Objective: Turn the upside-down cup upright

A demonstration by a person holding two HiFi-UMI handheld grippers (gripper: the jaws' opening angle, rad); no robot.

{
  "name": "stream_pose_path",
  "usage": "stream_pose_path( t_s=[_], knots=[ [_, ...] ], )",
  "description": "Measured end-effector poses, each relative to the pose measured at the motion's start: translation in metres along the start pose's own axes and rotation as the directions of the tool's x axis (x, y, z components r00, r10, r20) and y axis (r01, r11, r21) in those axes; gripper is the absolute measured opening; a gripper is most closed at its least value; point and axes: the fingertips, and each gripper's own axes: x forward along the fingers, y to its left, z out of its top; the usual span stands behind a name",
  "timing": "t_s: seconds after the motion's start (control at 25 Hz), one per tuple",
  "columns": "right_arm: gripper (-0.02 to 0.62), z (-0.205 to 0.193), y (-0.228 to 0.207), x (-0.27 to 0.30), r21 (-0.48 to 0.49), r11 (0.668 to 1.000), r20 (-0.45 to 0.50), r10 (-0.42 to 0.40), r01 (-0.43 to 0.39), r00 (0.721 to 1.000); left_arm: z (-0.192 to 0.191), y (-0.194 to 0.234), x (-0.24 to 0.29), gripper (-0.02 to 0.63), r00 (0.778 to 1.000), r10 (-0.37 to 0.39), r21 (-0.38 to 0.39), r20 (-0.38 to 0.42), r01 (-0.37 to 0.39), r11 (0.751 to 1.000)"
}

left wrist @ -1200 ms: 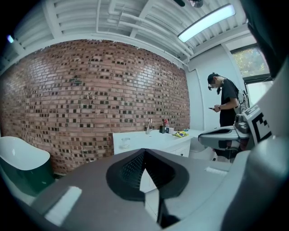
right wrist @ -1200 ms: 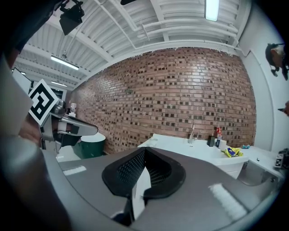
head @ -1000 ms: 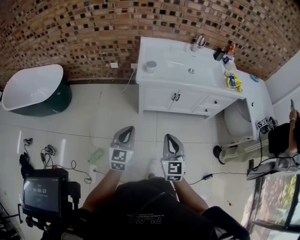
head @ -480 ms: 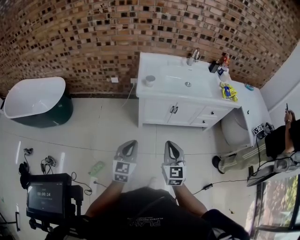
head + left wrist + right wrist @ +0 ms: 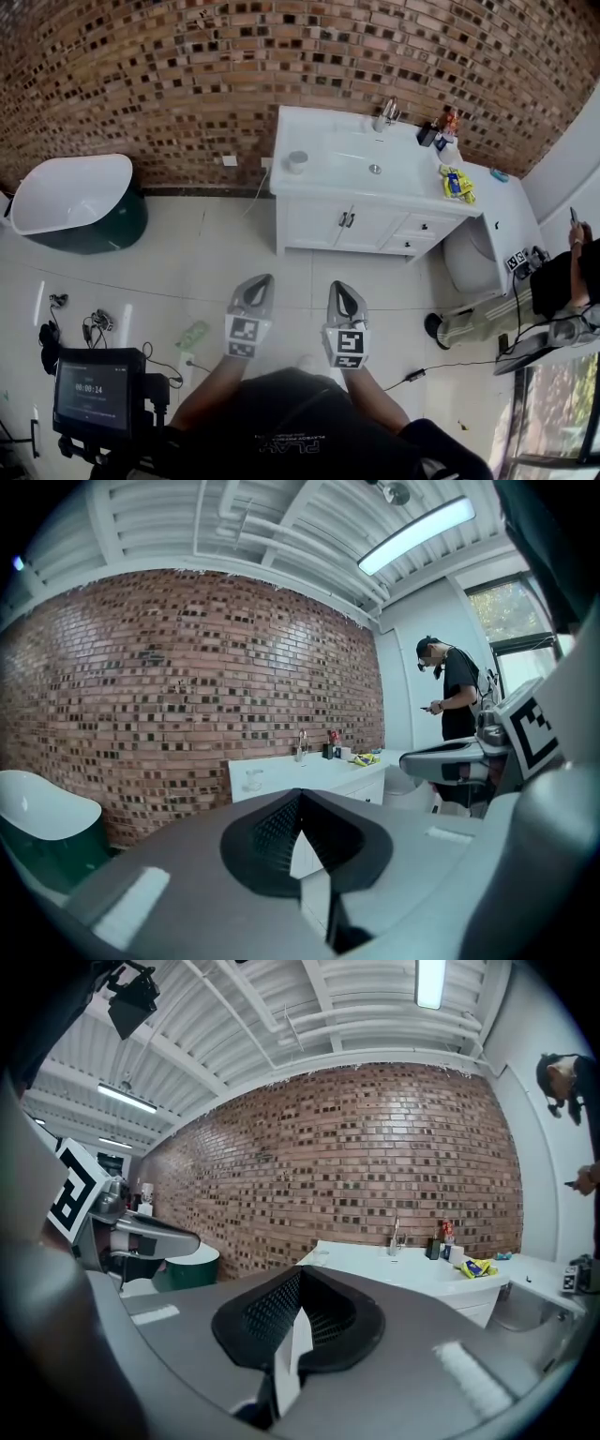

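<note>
Two tools, the left gripper (image 5: 257, 281) and the right gripper (image 5: 340, 287), pointed forward side by side, nearly level, jaws closed on nothing. The cup (image 5: 297, 161) stood at twelve o'clock, on the vanity (image 5: 412, 183) top's left end.

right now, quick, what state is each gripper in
left gripper: closed, holding nothing
right gripper: closed, holding nothing

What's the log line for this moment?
phase: pre-grasp, cup not reached | left gripper: shut, empty | right gripper: shut, empty | cup: on vanity, left of basin, far from both
</note>
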Motion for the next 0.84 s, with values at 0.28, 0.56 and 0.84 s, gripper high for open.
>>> stream_pose_path(
  t_s=[0.28, 0.56, 0.84],
  knots=[
    [0.012, -0.001, -0.006, 0.003, 0.006, 1.000, 0.004, -0.006, 0.006, 1.000, -0.001, 0.007, -0.002, -0.002, 0.999, 0.035, -0.006, 0.000, -0.035, 0.999],
    [0.012, 0.002, -0.009, 0.009, 0.016, 1.000, 0.016, -0.018, 0.018, 1.000, 0.001, 0.012, 0.001, -0.002, 0.998, 0.056, 0.008, 0.009, -0.056, 0.998],
    [0.012, 0.006, -0.010, 0.013, -0.001, 1.000, 0.016, -0.015, 0.015, 1.000, 0.006, 0.015, 0.005, -0.002, 0.998, 0.063, -0.001, 0.017, -0.063, 0.998]
  ],
)
